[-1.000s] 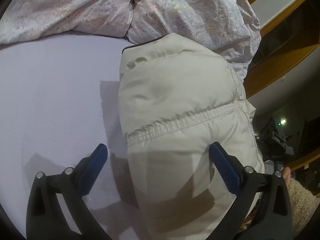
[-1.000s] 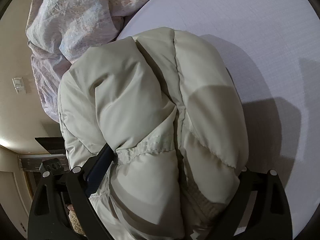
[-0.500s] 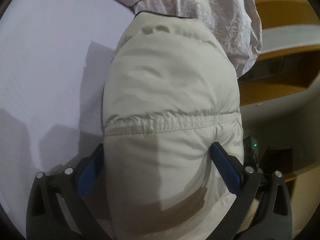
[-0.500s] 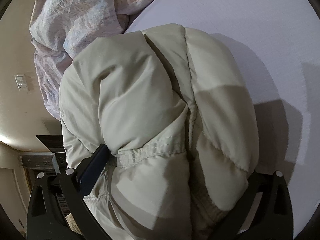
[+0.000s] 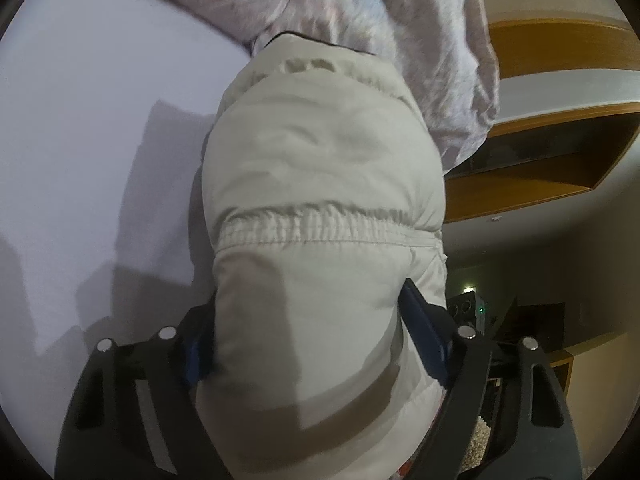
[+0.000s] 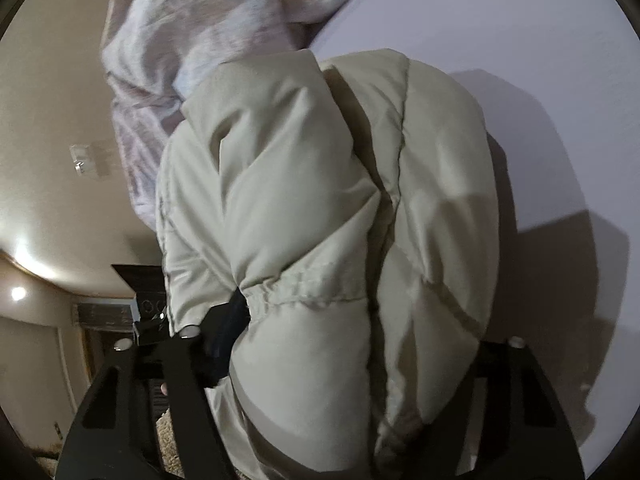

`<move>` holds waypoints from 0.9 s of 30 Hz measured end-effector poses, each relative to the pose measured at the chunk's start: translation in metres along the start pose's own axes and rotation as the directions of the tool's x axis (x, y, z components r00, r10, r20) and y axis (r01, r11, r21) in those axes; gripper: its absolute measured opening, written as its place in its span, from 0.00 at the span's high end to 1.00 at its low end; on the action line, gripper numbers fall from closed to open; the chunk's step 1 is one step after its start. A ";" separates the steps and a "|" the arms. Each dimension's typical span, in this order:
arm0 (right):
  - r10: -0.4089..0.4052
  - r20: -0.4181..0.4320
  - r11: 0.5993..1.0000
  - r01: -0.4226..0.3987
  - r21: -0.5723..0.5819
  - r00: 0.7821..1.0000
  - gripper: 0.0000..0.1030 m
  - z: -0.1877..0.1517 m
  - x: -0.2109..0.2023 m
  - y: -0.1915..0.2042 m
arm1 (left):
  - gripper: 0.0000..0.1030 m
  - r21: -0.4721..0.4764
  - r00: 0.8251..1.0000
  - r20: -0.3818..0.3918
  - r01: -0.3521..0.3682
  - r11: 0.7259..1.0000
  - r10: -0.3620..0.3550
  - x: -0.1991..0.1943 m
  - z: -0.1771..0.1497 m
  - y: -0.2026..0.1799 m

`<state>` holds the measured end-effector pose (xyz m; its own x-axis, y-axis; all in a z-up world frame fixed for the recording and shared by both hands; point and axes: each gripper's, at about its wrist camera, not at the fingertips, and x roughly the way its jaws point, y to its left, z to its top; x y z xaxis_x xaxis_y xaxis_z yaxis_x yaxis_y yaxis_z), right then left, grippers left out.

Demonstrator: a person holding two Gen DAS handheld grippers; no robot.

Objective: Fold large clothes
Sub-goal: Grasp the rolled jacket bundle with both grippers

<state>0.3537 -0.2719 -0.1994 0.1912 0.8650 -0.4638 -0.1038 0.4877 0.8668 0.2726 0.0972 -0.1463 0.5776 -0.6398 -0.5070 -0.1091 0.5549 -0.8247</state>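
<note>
A cream puffer jacket (image 5: 320, 184) lies bundled at the edge of a pale lilac bed sheet (image 5: 88, 128). My left gripper (image 5: 312, 332) has its blue pads pressed against both sides of a padded jacket section. In the right wrist view the same jacket (image 6: 320, 200) fills the frame. My right gripper (image 6: 352, 344) straddles its thick folded bulk. Its left pad (image 6: 228, 332) digs into the fabric at an elastic seam. Its right finger is hidden behind the jacket.
A crumpled pinkish duvet (image 5: 360, 12) lies at the head of the bed, touching the jacket's far end, and shows in the right wrist view (image 6: 192, 40). Wooden shelving (image 5: 560, 128) and a beige wall stand beyond the bed edge.
Both grippers have closed in on the jacket. The left one moved from beside the jacket to squeeze it. Both views rose and tilted, with the jacket bunching up between the fingers.
</note>
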 end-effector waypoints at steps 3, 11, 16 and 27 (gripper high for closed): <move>0.027 0.002 0.999 -0.027 -0.047 1.000 0.42 0.009 0.012 0.024 | 0.24 0.009 0.999 0.045 0.011 1.000 -0.011 -0.018 0.009 -0.001; 0.027 -0.024 0.987 -0.030 -0.160 0.999 0.44 0.036 0.060 0.083 | 0.23 -0.004 0.986 0.166 -0.003 1.000 0.004 -0.061 0.041 0.016; 0.005 -0.046 0.983 -0.013 -0.186 0.999 0.44 0.044 0.087 0.097 | 0.23 -0.022 0.979 0.200 -0.031 0.999 0.035 -0.072 0.055 0.032; -0.140 0.012 0.976 0.140 -0.166 0.990 0.36 0.046 0.121 0.080 | 0.22 0.025 0.954 0.219 -0.217 0.976 0.207 -0.061 0.077 0.050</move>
<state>0.4138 -0.1336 -0.1782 0.2153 0.7869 -0.5782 -0.2369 0.6165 0.7508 0.2938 0.2050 -0.1376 0.7053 -0.3789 -0.5992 -0.2121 0.6936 -0.6884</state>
